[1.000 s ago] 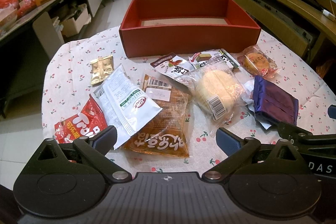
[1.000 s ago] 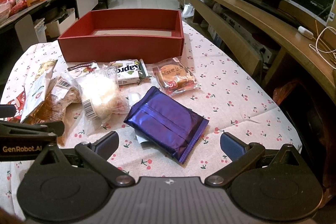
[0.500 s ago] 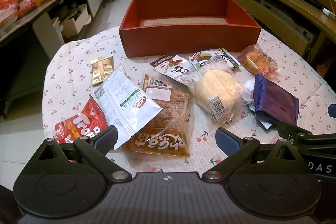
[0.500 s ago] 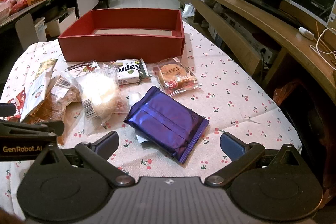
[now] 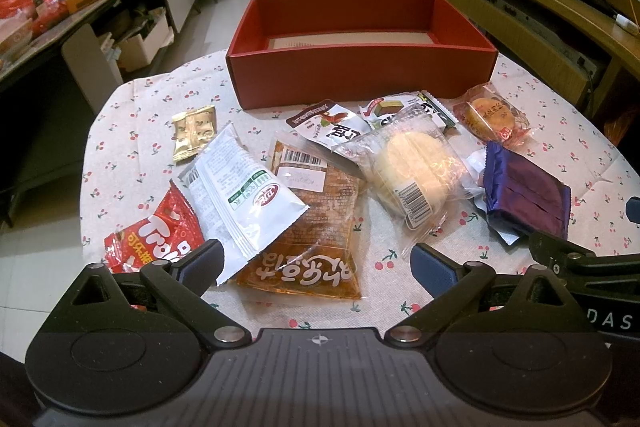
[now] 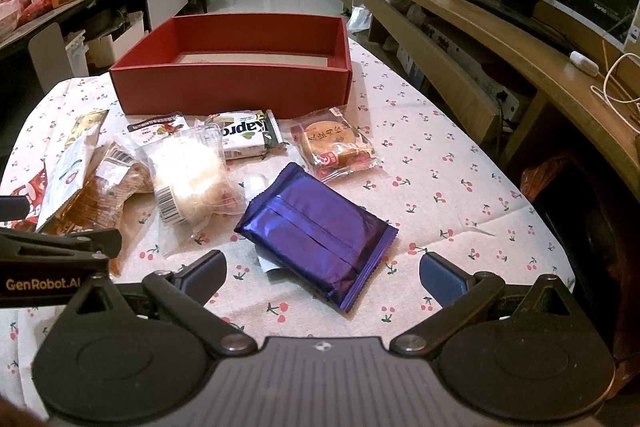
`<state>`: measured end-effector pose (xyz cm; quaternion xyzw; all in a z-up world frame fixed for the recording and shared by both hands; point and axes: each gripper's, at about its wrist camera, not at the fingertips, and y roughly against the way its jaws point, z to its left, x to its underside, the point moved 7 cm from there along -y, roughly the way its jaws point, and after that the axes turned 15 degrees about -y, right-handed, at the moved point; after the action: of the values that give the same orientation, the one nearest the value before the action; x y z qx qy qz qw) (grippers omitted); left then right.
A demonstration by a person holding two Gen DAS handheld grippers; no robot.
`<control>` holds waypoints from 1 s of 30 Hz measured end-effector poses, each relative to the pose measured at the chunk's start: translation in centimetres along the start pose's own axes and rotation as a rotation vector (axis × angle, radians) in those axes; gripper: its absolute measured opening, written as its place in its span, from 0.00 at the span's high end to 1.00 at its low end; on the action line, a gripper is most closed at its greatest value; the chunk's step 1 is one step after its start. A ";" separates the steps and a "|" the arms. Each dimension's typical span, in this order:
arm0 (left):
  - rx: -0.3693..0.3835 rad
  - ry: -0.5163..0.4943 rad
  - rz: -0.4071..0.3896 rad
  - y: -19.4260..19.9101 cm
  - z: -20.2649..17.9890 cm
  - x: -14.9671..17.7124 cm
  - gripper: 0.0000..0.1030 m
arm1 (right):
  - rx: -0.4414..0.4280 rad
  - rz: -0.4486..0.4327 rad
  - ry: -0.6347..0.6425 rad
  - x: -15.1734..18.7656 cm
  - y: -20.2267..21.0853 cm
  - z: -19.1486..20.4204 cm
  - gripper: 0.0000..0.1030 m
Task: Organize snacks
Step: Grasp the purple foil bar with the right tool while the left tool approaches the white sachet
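on the cherry-print tablecloth (image 5: pixel 132 99), left to right: a crinkly red trolli bag (image 5: pixel 154 235) tucked partly under a matte white sachet (image 5: pixel 240 195), a small gold foil packet (image 5: pixel 194 131) farther back, then a glossy orange-brown bread bag (image 5: pixel 316 227) with a barcode label. a round pale bun in clear film (image 5: pixel 412 175) comes next, then a shiny purple foil pack (image 6: pixel 316 231) and a flat biscuit in clear wrap (image 6: pixel 334 147). the red cardboard box (image 5: pixel 360 75), rectangular and open-topped, stands behind them all.

left gripper (image 5: pixel 316 261) – fingers spread wide, holding nothing – hovers just before the bread bag. right gripper (image 6: pixel 322 269) is likewise wide apart, the purple pack lying between and just ahead of its tips.
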<state>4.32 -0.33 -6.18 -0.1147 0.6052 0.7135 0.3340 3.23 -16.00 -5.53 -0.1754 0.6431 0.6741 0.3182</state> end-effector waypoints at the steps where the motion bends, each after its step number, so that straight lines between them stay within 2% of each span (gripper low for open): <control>1: 0.002 0.002 -0.001 0.0 0.0 0.0 0.02 | -0.001 -0.001 0.000 0.0 0.0 0.0 0.00; 4: 0.023 0.006 -0.014 0.1 0.2 -0.3 0.01 | -0.047 0.006 0.006 -0.6 0.1 0.0 0.00; 7: 0.010 0.020 -0.036 0.4 1.2 -0.7 0.00 | -0.071 -0.009 -0.012 -2.0 0.2 -0.7 0.00; 12: 0.023 0.063 -0.001 -0.8 2.3 -0.8 0.00 | -0.088 0.025 -0.019 -3.0 -0.8 -1.1 0.00; 19: 0.049 0.076 0.013 -1.5 2.7 -1.5 0.00 | -0.071 0.039 0.142 -4.2 -3.2 -0.1 0.00; 23: 0.081 0.085 0.032 -2.0 2.8 -1.5 0.00 | -0.132 0.079 0.264 -4.4 -4.6 0.8 0.00; 30: 0.077 0.022 0.064 -3.6 2.5 -1.5 0.00 | -0.204 0.145 0.448 -3.2 -6.8 2.8 0.00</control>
<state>8.23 1.70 -7.52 -0.0905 0.6391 0.6987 0.3085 10.46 -14.06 -8.27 -0.3048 0.6370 0.7011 0.0992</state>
